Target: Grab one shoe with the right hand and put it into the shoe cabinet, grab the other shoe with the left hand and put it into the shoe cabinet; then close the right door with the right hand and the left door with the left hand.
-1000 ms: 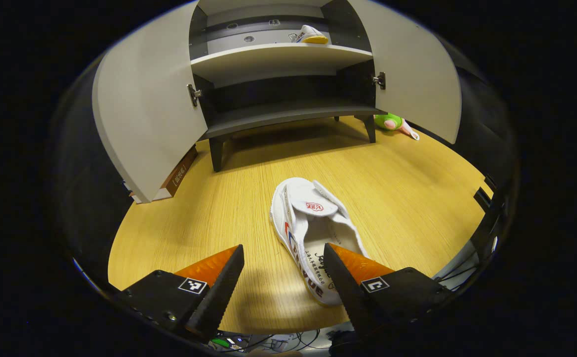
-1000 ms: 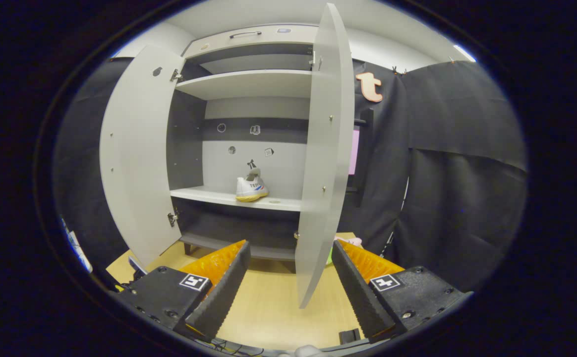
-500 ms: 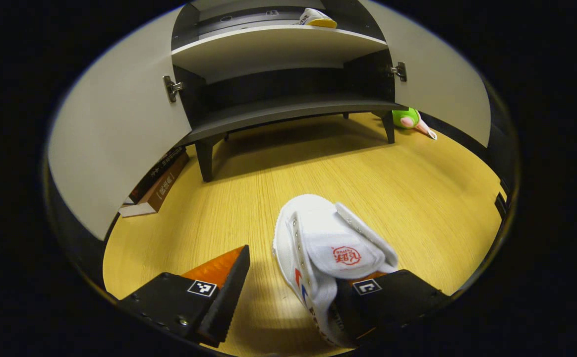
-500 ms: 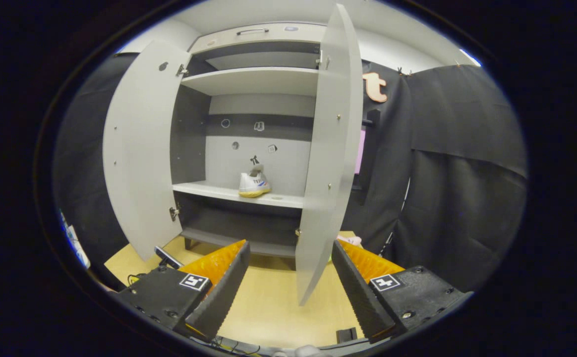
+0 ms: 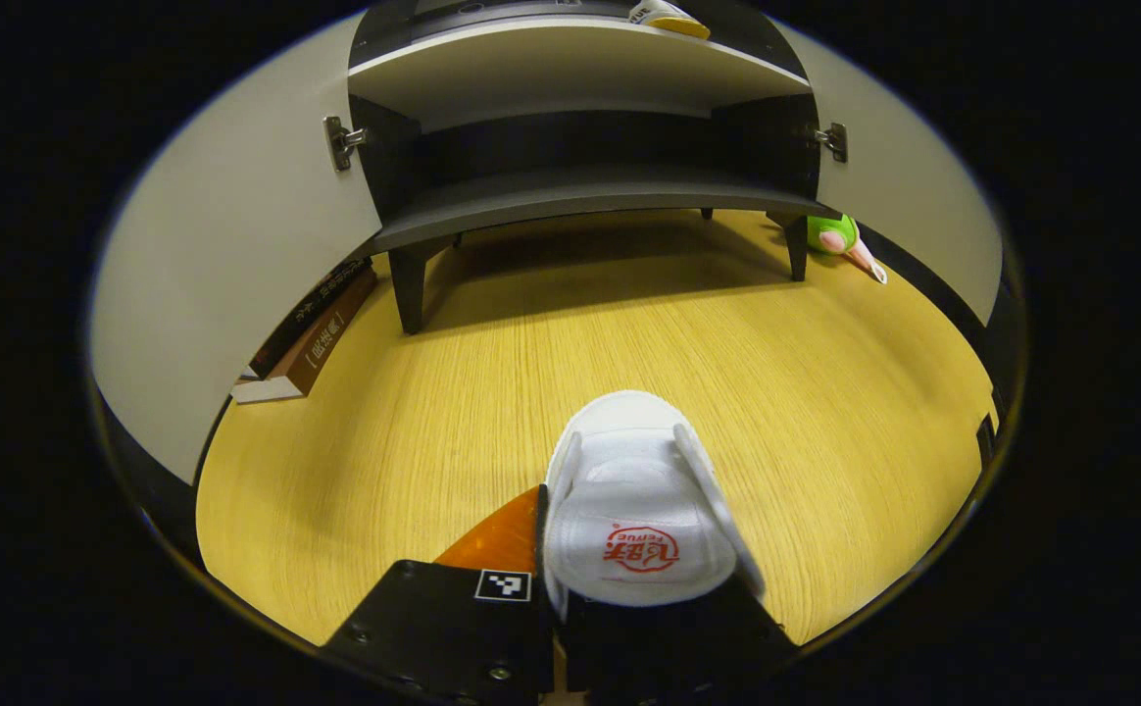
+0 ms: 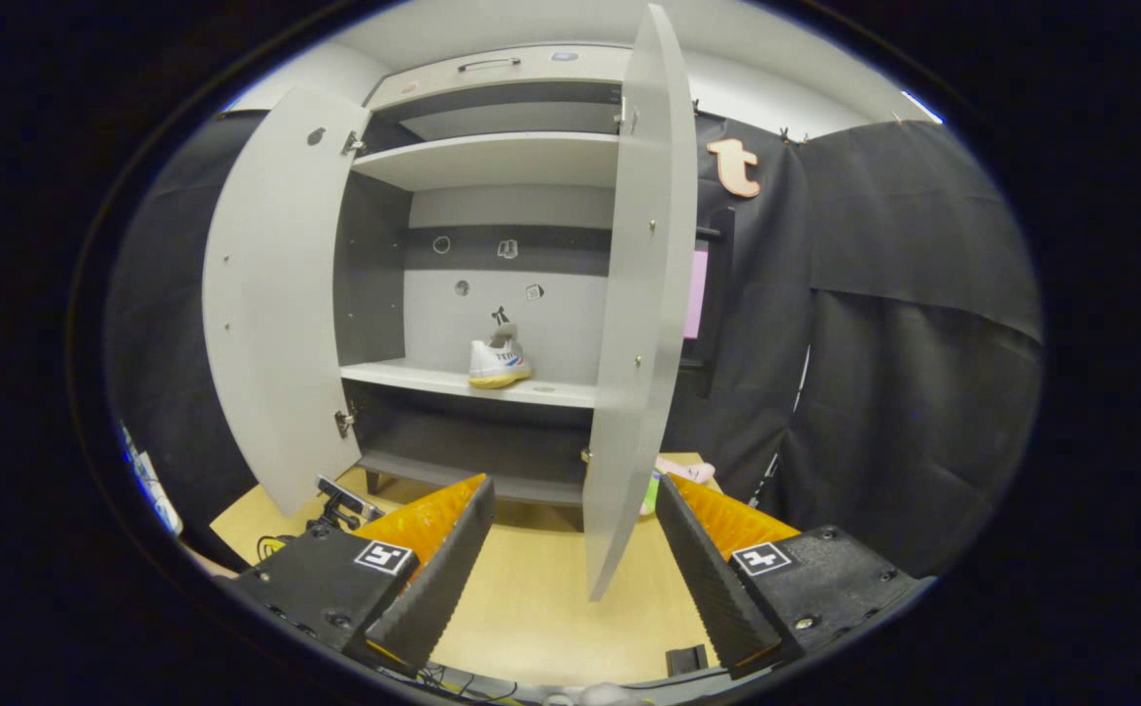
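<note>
A white shoe (image 5: pixel 634 510) with a red logo lies on the wooden table (image 5: pixel 492 392), toe toward the cabinet (image 5: pixel 570 191). My left gripper (image 5: pixel 553 515) is shut on the shoe's left side wall; one finger presses outside, the other is hidden inside the shoe. The other white shoe (image 6: pixel 498 363) stands on the cabinet's light middle shelf (image 6: pixel 472 382), and its yellow sole (image 5: pixel 667 15) shows at the top of the left gripper view. My right gripper (image 6: pixel 575 490) hangs open and holds nothing, well back from the cabinet's right door (image 6: pixel 641 294). Both doors stand wide open.
Books (image 5: pixel 311 338) lie beside the left door (image 5: pixel 227 265). A green and pink plush toy (image 5: pixel 833 235) rests by the cabinet's right leg under the right door (image 5: pixel 914 216). Cables (image 6: pixel 340 500) lie at the table's left edge.
My left gripper moved forward over the shoe and closed on its side wall; the shoe now sits centred between the jaws. The right gripper stayed open and barely moved.
</note>
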Action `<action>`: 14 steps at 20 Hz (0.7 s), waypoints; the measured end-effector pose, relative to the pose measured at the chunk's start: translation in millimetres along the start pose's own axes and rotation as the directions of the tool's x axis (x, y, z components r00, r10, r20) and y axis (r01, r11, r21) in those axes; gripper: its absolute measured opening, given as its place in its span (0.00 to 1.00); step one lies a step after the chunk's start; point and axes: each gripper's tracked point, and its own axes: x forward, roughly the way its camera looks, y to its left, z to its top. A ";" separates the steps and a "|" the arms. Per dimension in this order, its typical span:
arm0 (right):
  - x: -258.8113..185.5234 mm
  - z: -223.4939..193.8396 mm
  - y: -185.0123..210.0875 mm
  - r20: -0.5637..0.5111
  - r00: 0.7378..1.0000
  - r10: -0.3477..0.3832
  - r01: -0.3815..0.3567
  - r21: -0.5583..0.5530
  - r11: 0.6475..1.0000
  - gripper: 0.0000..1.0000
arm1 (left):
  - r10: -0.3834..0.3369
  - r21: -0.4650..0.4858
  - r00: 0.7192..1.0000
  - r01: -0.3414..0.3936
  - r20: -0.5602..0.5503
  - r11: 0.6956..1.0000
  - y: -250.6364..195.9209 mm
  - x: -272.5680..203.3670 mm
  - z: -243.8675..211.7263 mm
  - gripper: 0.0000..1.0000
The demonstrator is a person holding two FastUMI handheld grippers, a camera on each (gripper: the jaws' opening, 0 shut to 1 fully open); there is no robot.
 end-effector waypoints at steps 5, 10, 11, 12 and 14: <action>3.3 10.8 1.2 0.032 0.999 0.033 -0.034 0.024 0.999 1.00 | 0.023 -0.016 0.994 -0.022 0.102 1.000 10.6 -47.9 50.2 0.12; 5.3 24.2 5.2 0.073 0.995 0.063 -0.064 0.010 0.998 1.00 | 0.038 -0.023 0.975 -0.034 0.219 0.999 20.8 -117.4 116.5 0.12; 7.5 26.1 6.5 0.077 0.994 0.072 -0.073 0.011 0.997 1.00 | 0.041 -0.022 0.968 -0.036 0.248 0.999 24.2 -128.5 133.5 0.12; 8.8 28.2 8.4 0.082 0.993 0.083 -0.085 0.013 0.996 1.00 | 0.043 -0.023 0.959 -0.038 0.279 0.999 27.8 -138.2 152.9 0.12; 12.2 32.7 12.7 0.093 0.990 0.104 -0.106 0.016 0.994 1.00 | 0.049 -0.036 0.942 -0.040 0.332 0.999 33.3 -153.9 189.5 0.12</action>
